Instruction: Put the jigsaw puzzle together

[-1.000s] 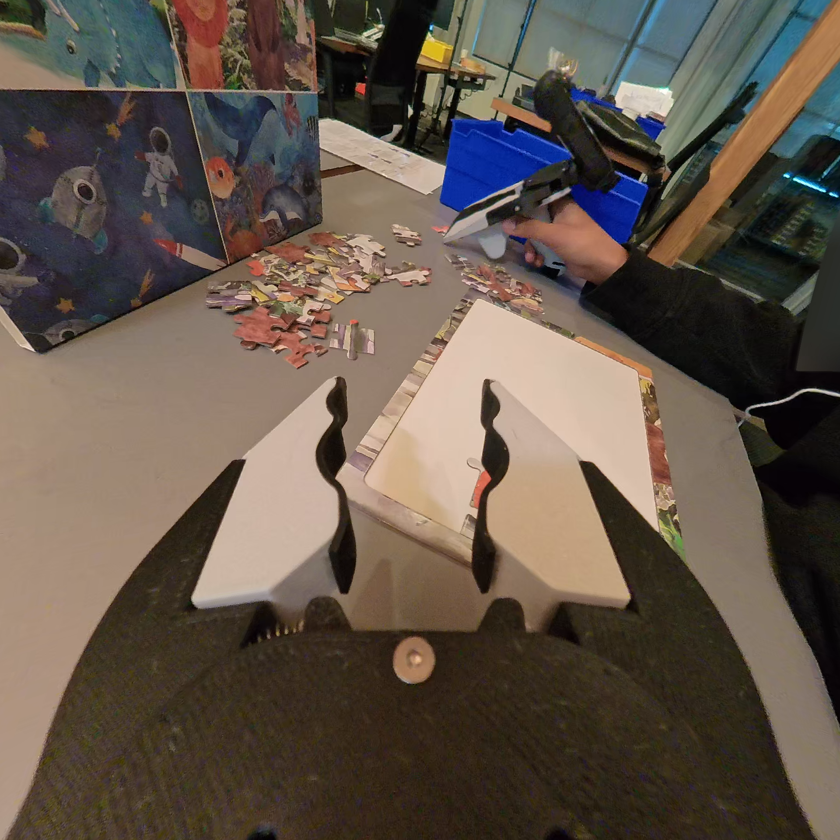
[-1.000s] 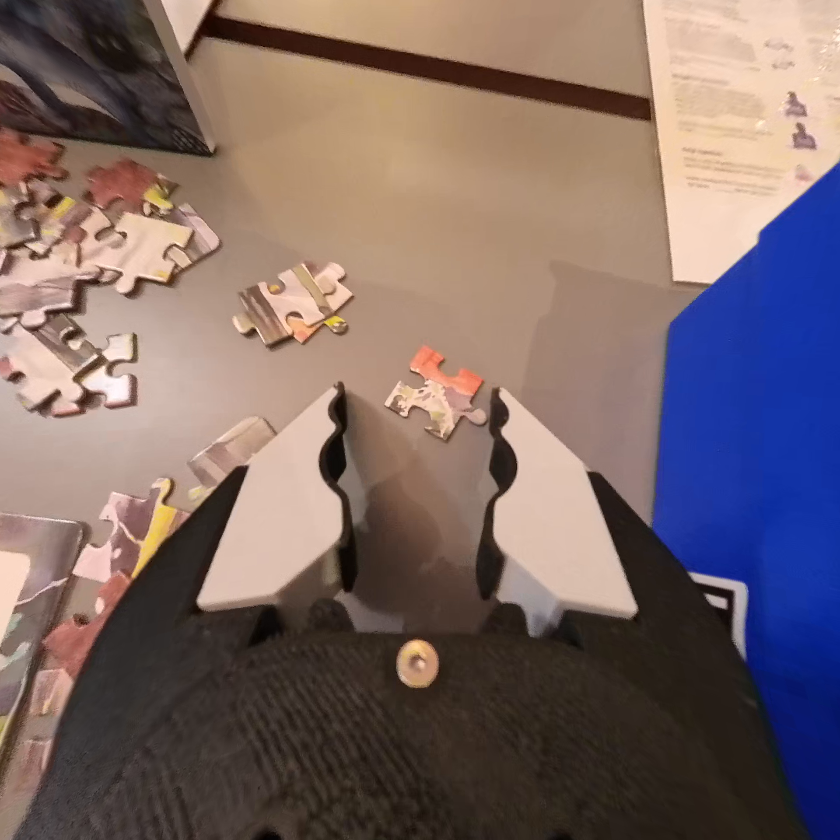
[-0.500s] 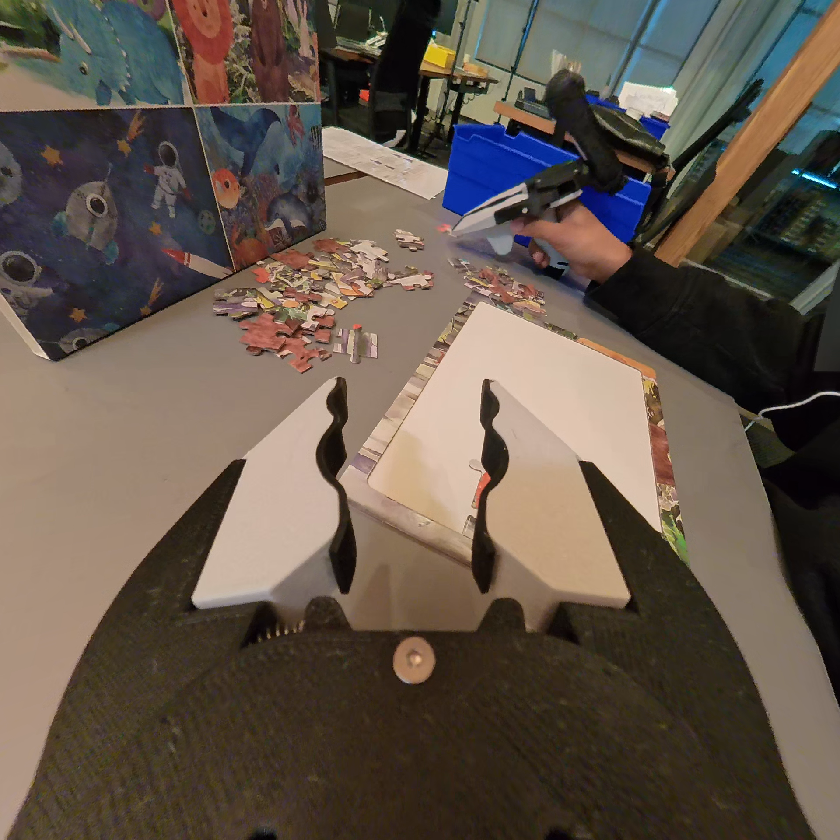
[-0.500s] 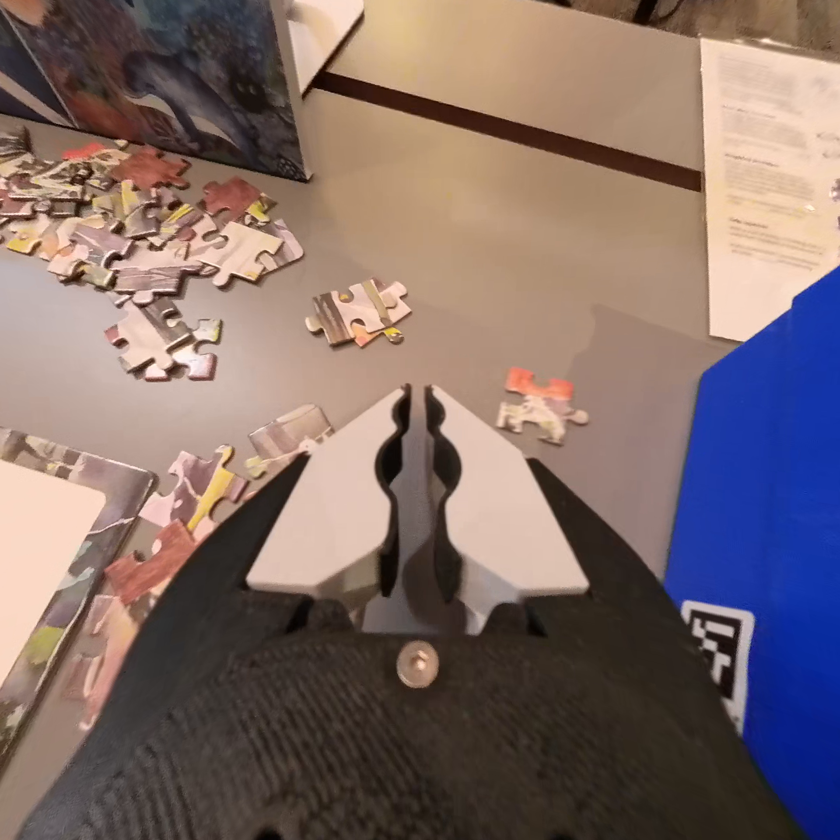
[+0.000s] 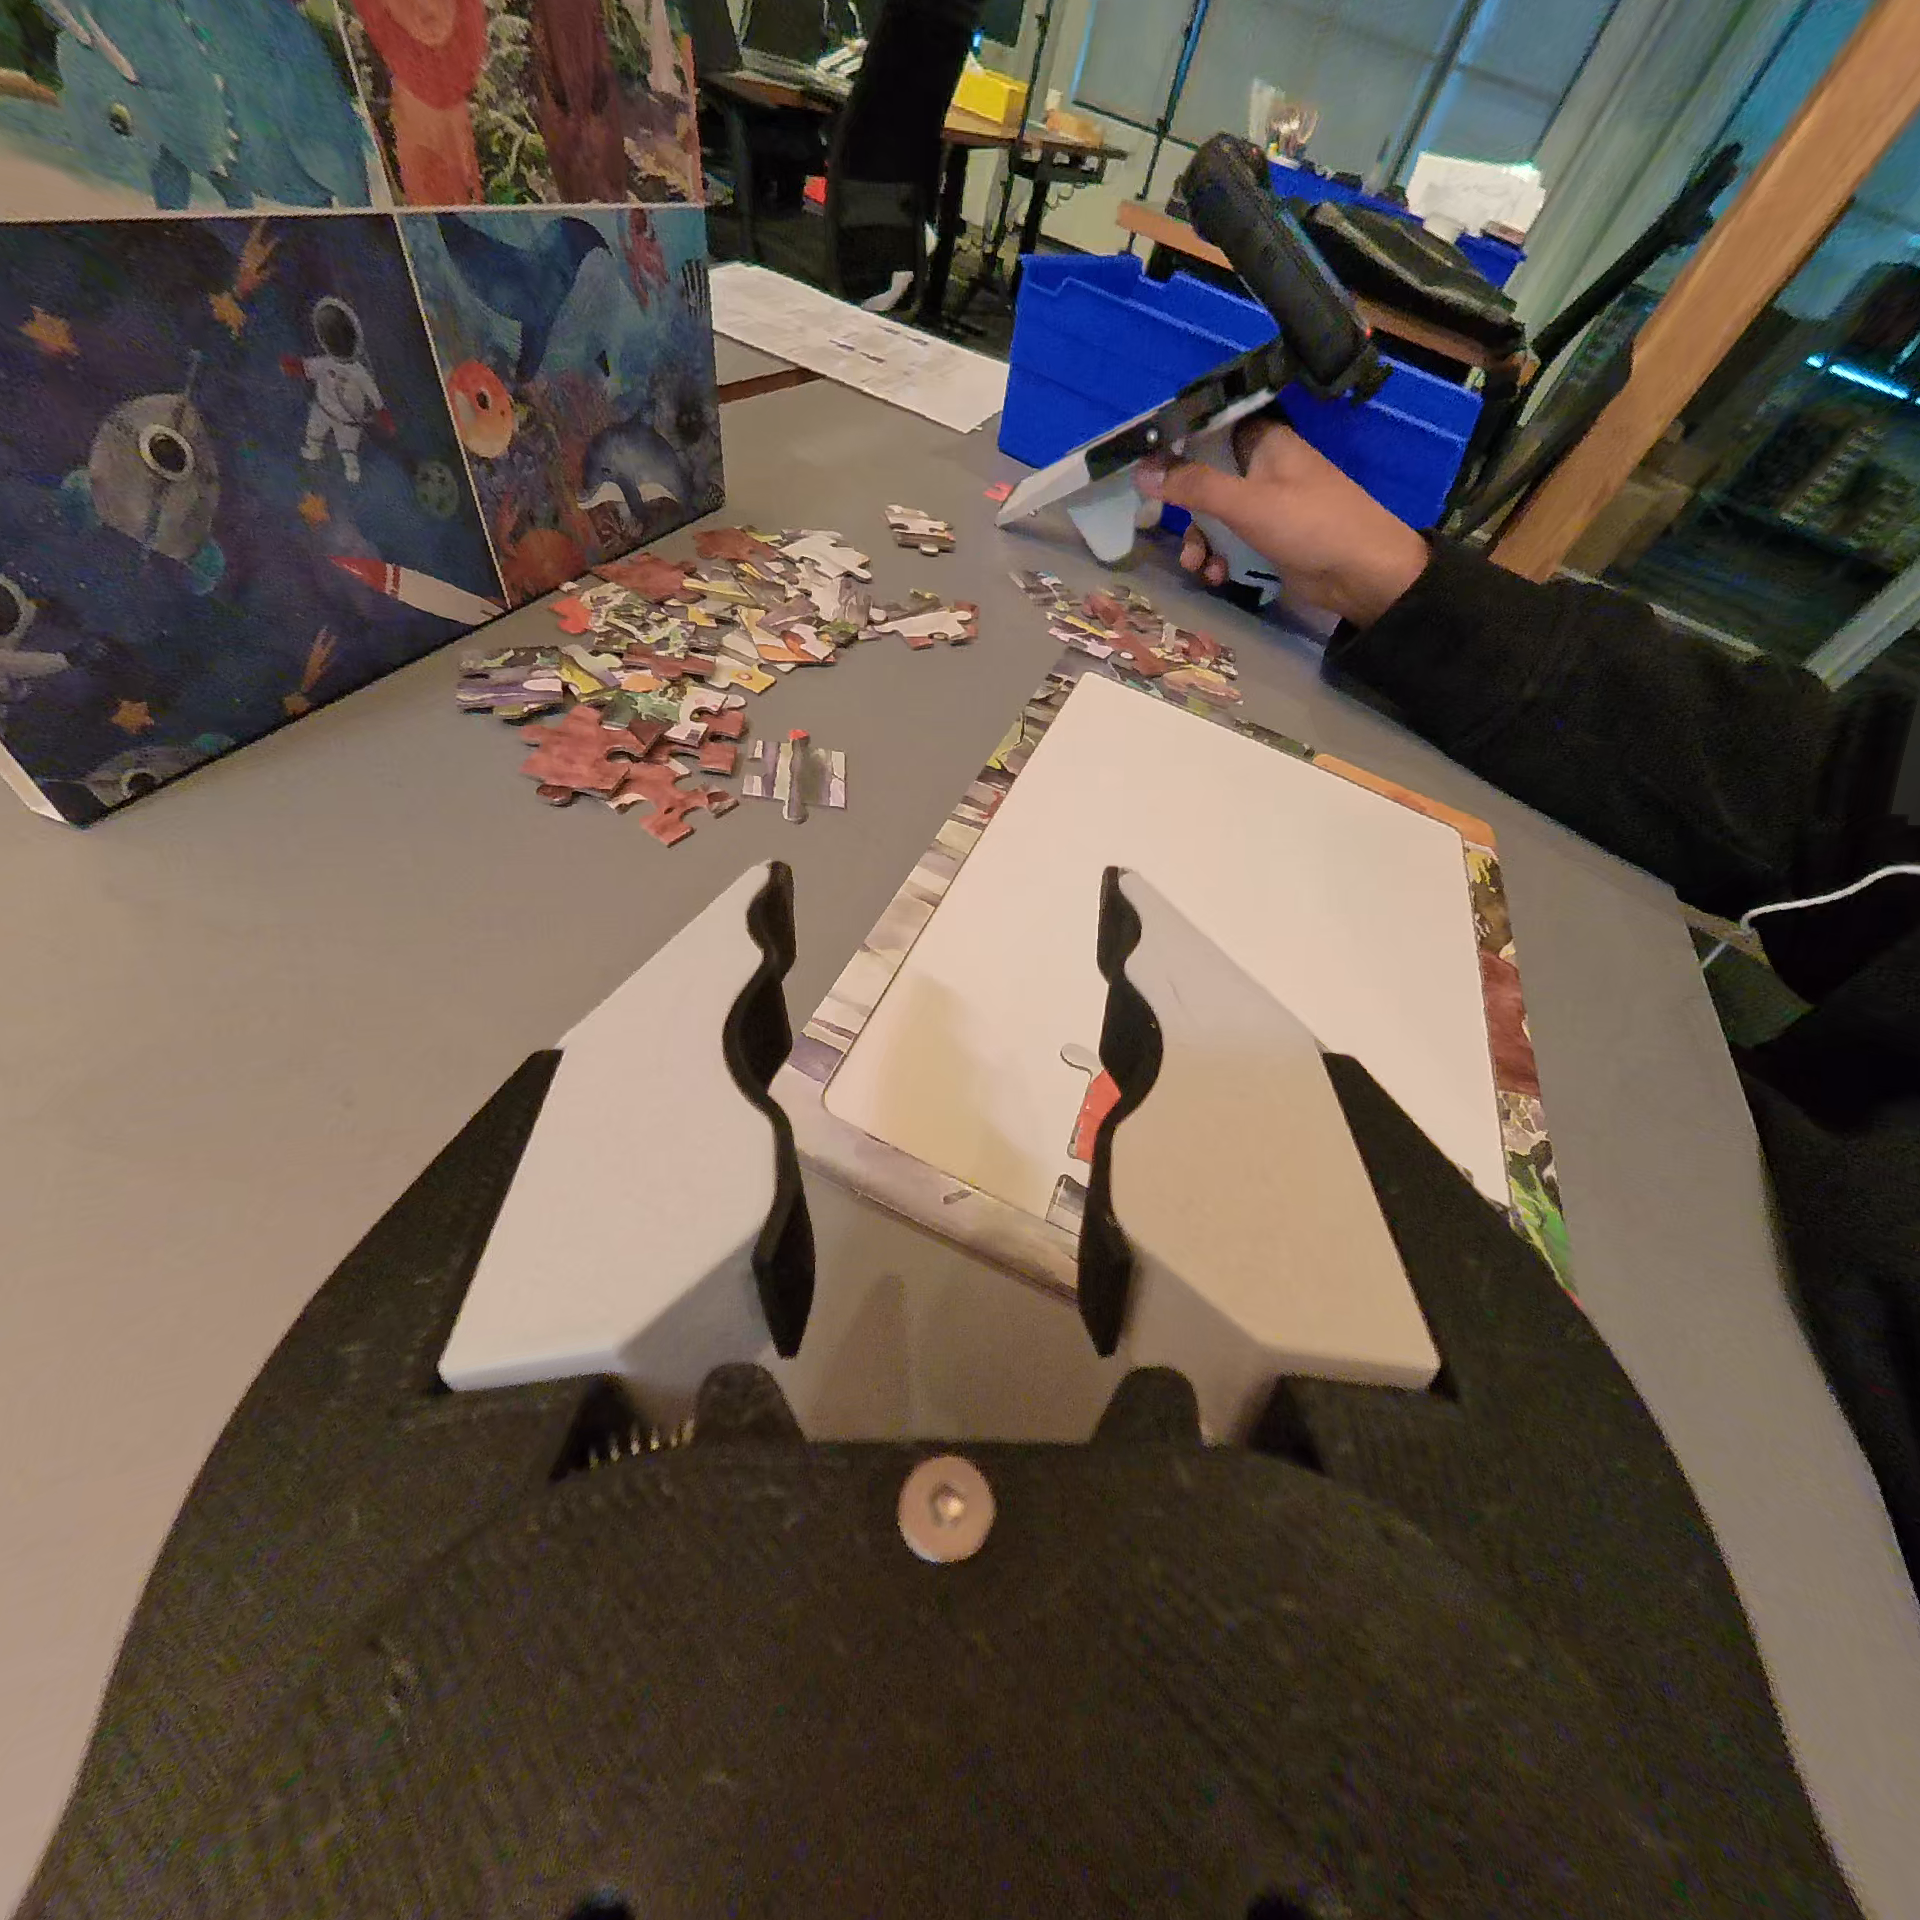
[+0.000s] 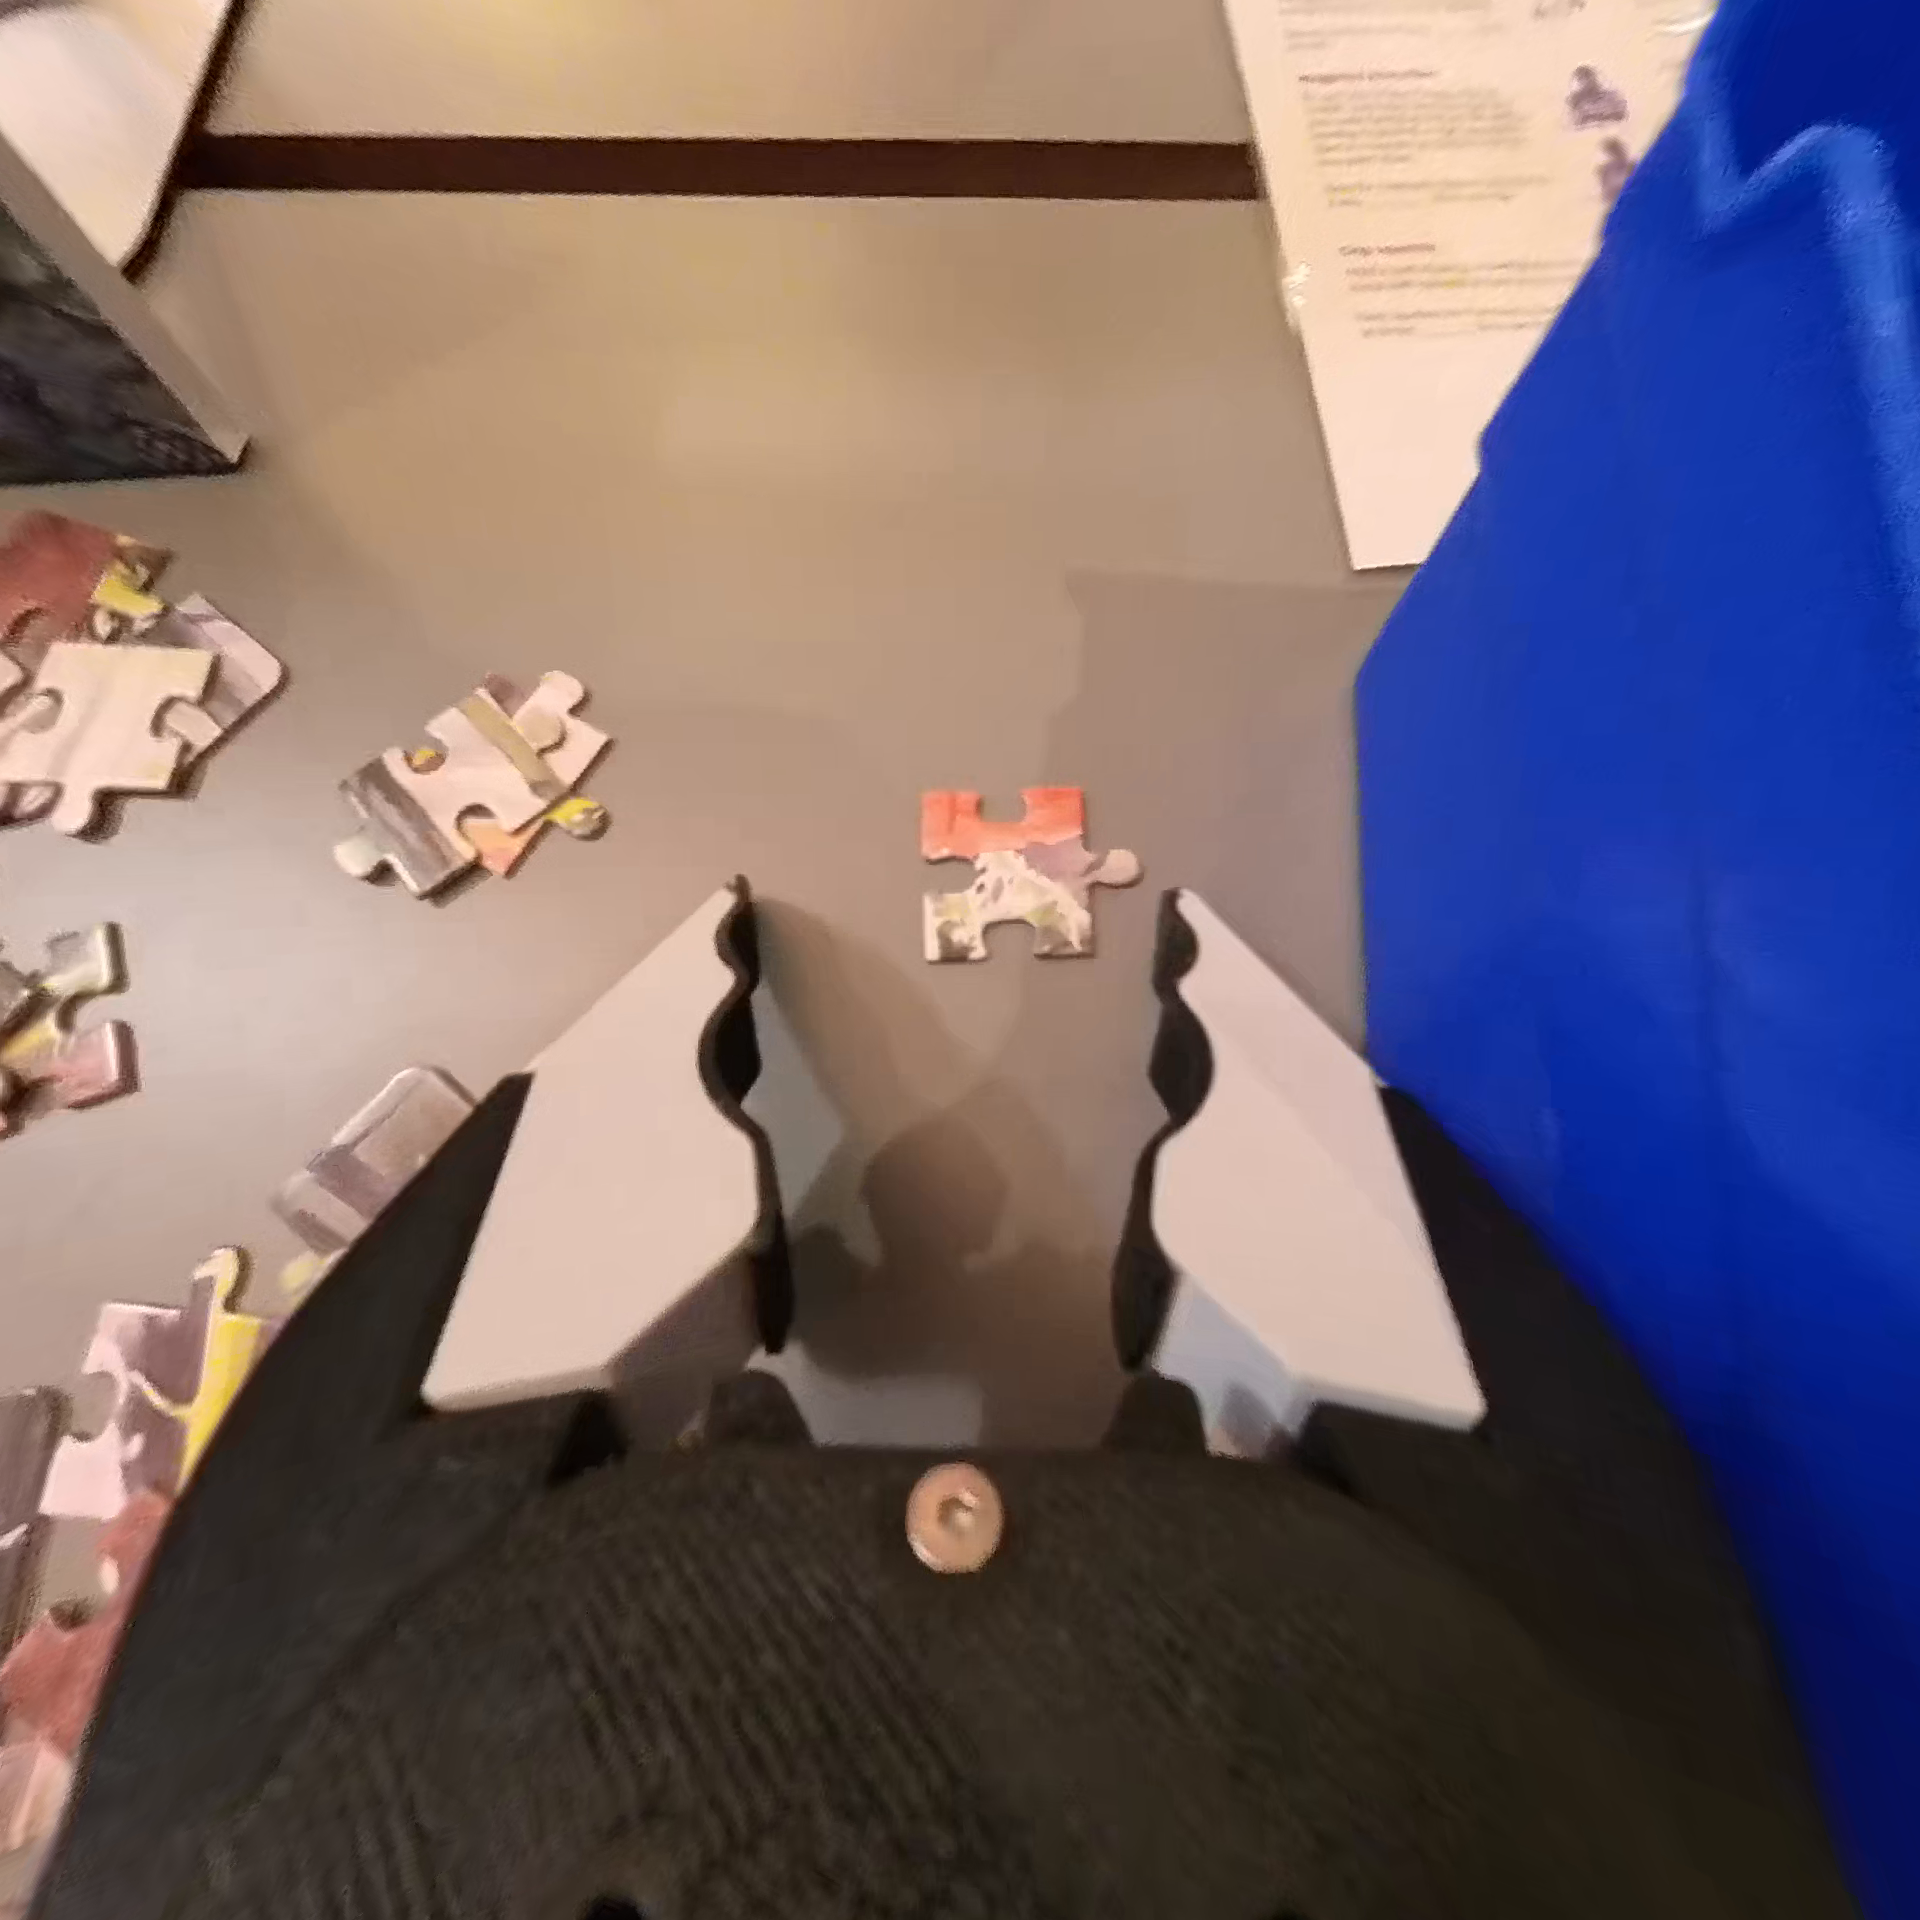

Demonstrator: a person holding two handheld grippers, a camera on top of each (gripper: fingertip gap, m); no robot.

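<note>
Picture box: a tall illustrated box point(image 5: 312, 436) stands at the far left of the grey counter point(image 5: 260, 987), its faces showing space and sea scenes.
Loose pile: a heap of loose puzzle pieces point(image 5: 675, 675) lies just right of the box, flat on the counter (mostly reddish-brown and pale ones).
Left gripper: the left gripper point(image 5: 940, 883) hovers low over the near left corner of the puzzle tray, jaws wide apart and holding nothing.
Puzzle tray: the puzzle tray point(image 5: 1195, 883) lies flat right of the pile, a white well inside a printed border; one fitted piece point(image 5: 1086, 1117) shows at its near edge, partly hidden behind the left gripper's right finger.
Second heap: a smaller cluster of pieces point(image 5: 1132, 639) lies touching the tray's far end.
Right gripper: the right gripper point(image 6: 954, 899) is held by a hand point(image 5: 1288, 509) above the counter beyond the tray, jaws wide and empty.
Single piece: a red and grey puzzle piece point(image 6: 1013, 873) lies alone on the counter, just beyond the right gripper's fingertips and level with the gap between them (not touched by either finger).
Joined pair: two interlocked pieces point(image 6: 478, 784) lie to the left of that single piece, apart from it.
Blue bin: a blue bin point(image 6: 1662, 831) stands close at the right gripper's right side.
Paper sheet: a printed sheet point(image 6: 1423, 260) lies on the counter beyond the bin, its corner tucked behind it.
</note>
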